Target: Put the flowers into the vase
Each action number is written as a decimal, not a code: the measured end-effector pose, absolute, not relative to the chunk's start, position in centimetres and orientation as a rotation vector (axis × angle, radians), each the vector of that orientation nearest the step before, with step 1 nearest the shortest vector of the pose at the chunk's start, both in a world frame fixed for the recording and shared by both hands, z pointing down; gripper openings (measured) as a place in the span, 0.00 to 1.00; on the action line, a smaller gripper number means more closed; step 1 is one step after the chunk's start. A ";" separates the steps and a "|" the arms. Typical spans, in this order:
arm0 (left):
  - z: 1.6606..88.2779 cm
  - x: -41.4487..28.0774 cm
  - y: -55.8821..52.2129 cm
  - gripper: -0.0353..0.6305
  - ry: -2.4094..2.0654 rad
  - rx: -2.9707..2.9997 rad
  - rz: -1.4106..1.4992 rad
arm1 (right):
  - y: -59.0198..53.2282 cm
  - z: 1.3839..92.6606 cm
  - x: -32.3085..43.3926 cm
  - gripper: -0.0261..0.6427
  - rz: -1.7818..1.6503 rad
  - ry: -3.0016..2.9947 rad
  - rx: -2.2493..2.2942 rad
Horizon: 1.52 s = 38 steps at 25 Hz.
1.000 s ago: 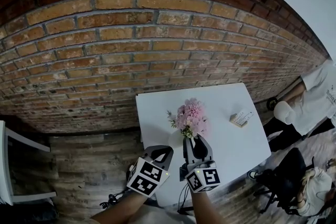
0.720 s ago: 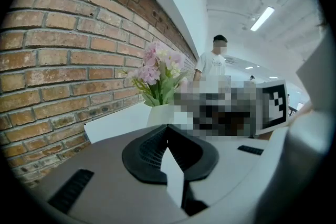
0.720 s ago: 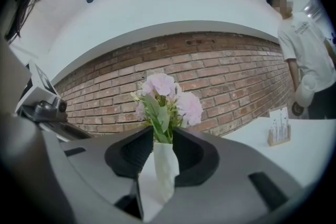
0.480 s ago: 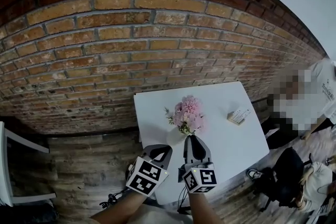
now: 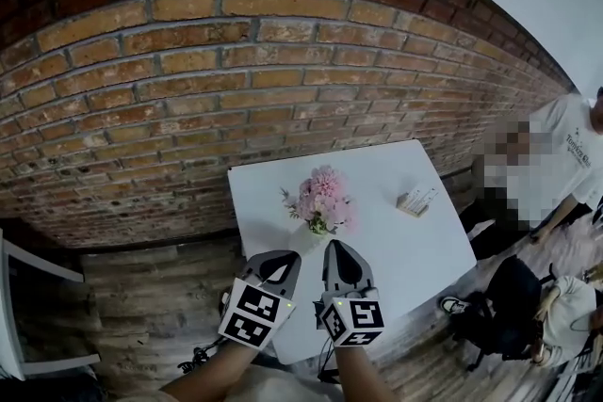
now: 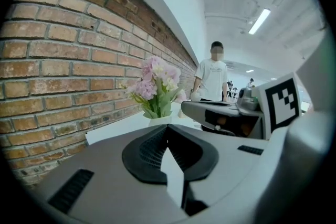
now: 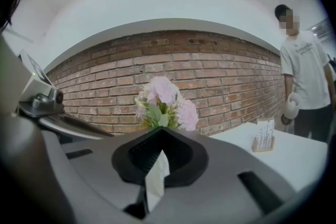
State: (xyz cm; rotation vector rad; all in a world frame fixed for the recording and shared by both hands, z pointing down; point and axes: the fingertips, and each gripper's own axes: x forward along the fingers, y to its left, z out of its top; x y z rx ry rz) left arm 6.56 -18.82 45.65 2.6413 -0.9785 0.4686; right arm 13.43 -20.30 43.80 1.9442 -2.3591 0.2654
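I see ruffled pink flowers point(image 5: 323, 195) in the small white vase point(image 6: 159, 121), my left gripper point(image 6: 167, 129) clenched empty, my right gripper point(image 7: 160, 131) just closed on nothing.

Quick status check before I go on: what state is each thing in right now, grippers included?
flowers: standing bunched in the vase, blooms up.
vase: upright on the table, holding the flowers.
left gripper: shut, nothing between its jaws, short of the vase.
right gripper: jaws have just been closing, now shut, nothing between them.
card holder: upright on the table, cards in it, apart from the vase.
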 end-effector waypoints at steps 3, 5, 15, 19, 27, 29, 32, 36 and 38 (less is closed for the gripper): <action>44.7 6.5 -18.9 0.06 -0.993 2.647 0.433 | -19.7 42.4 13.1 0.05 0.215 -2.362 1.942; 43.6 6.6 -18.9 0.06 -0.997 2.664 0.400 | -19.3 41.2 12.9 0.05 0.186 -2.372 1.946; 38.3 7.3 -18.2 0.06 -1.040 2.797 0.277 | -17.3 37.0 12.4 0.05 0.065 -2.371 1.977; 37.1 7.2 -17.7 0.06 -1.082 2.860 0.276 | -16.4 36.3 12.0 0.05 0.028 -2.364 1.975; 36.3 7.0 -16.7 0.06 -1.099 2.903 0.266 | -15.4 35.6 11.3 0.05 -0.006 -2.366 1.956; 36.3 7.0 -16.5 0.06 -1.100 2.908 0.267 | -15.3 35.7 11.2 0.05 -0.003 -2.368 1.957; 36.4 6.9 -16.4 0.06 -1.098 2.910 0.267 | -15.1 36.1 11.0 0.05 0.025 -2.365 1.959; 36.7 6.8 -16.3 0.06 -1.092 2.904 0.275 | -15.0 36.3 10.9 0.05 0.016 -2.361 1.944; 36.9 6.8 -16.3 0.06 -1.087 2.903 0.278 | -14.9 36.6 10.8 0.05 0.032 -2.359 1.944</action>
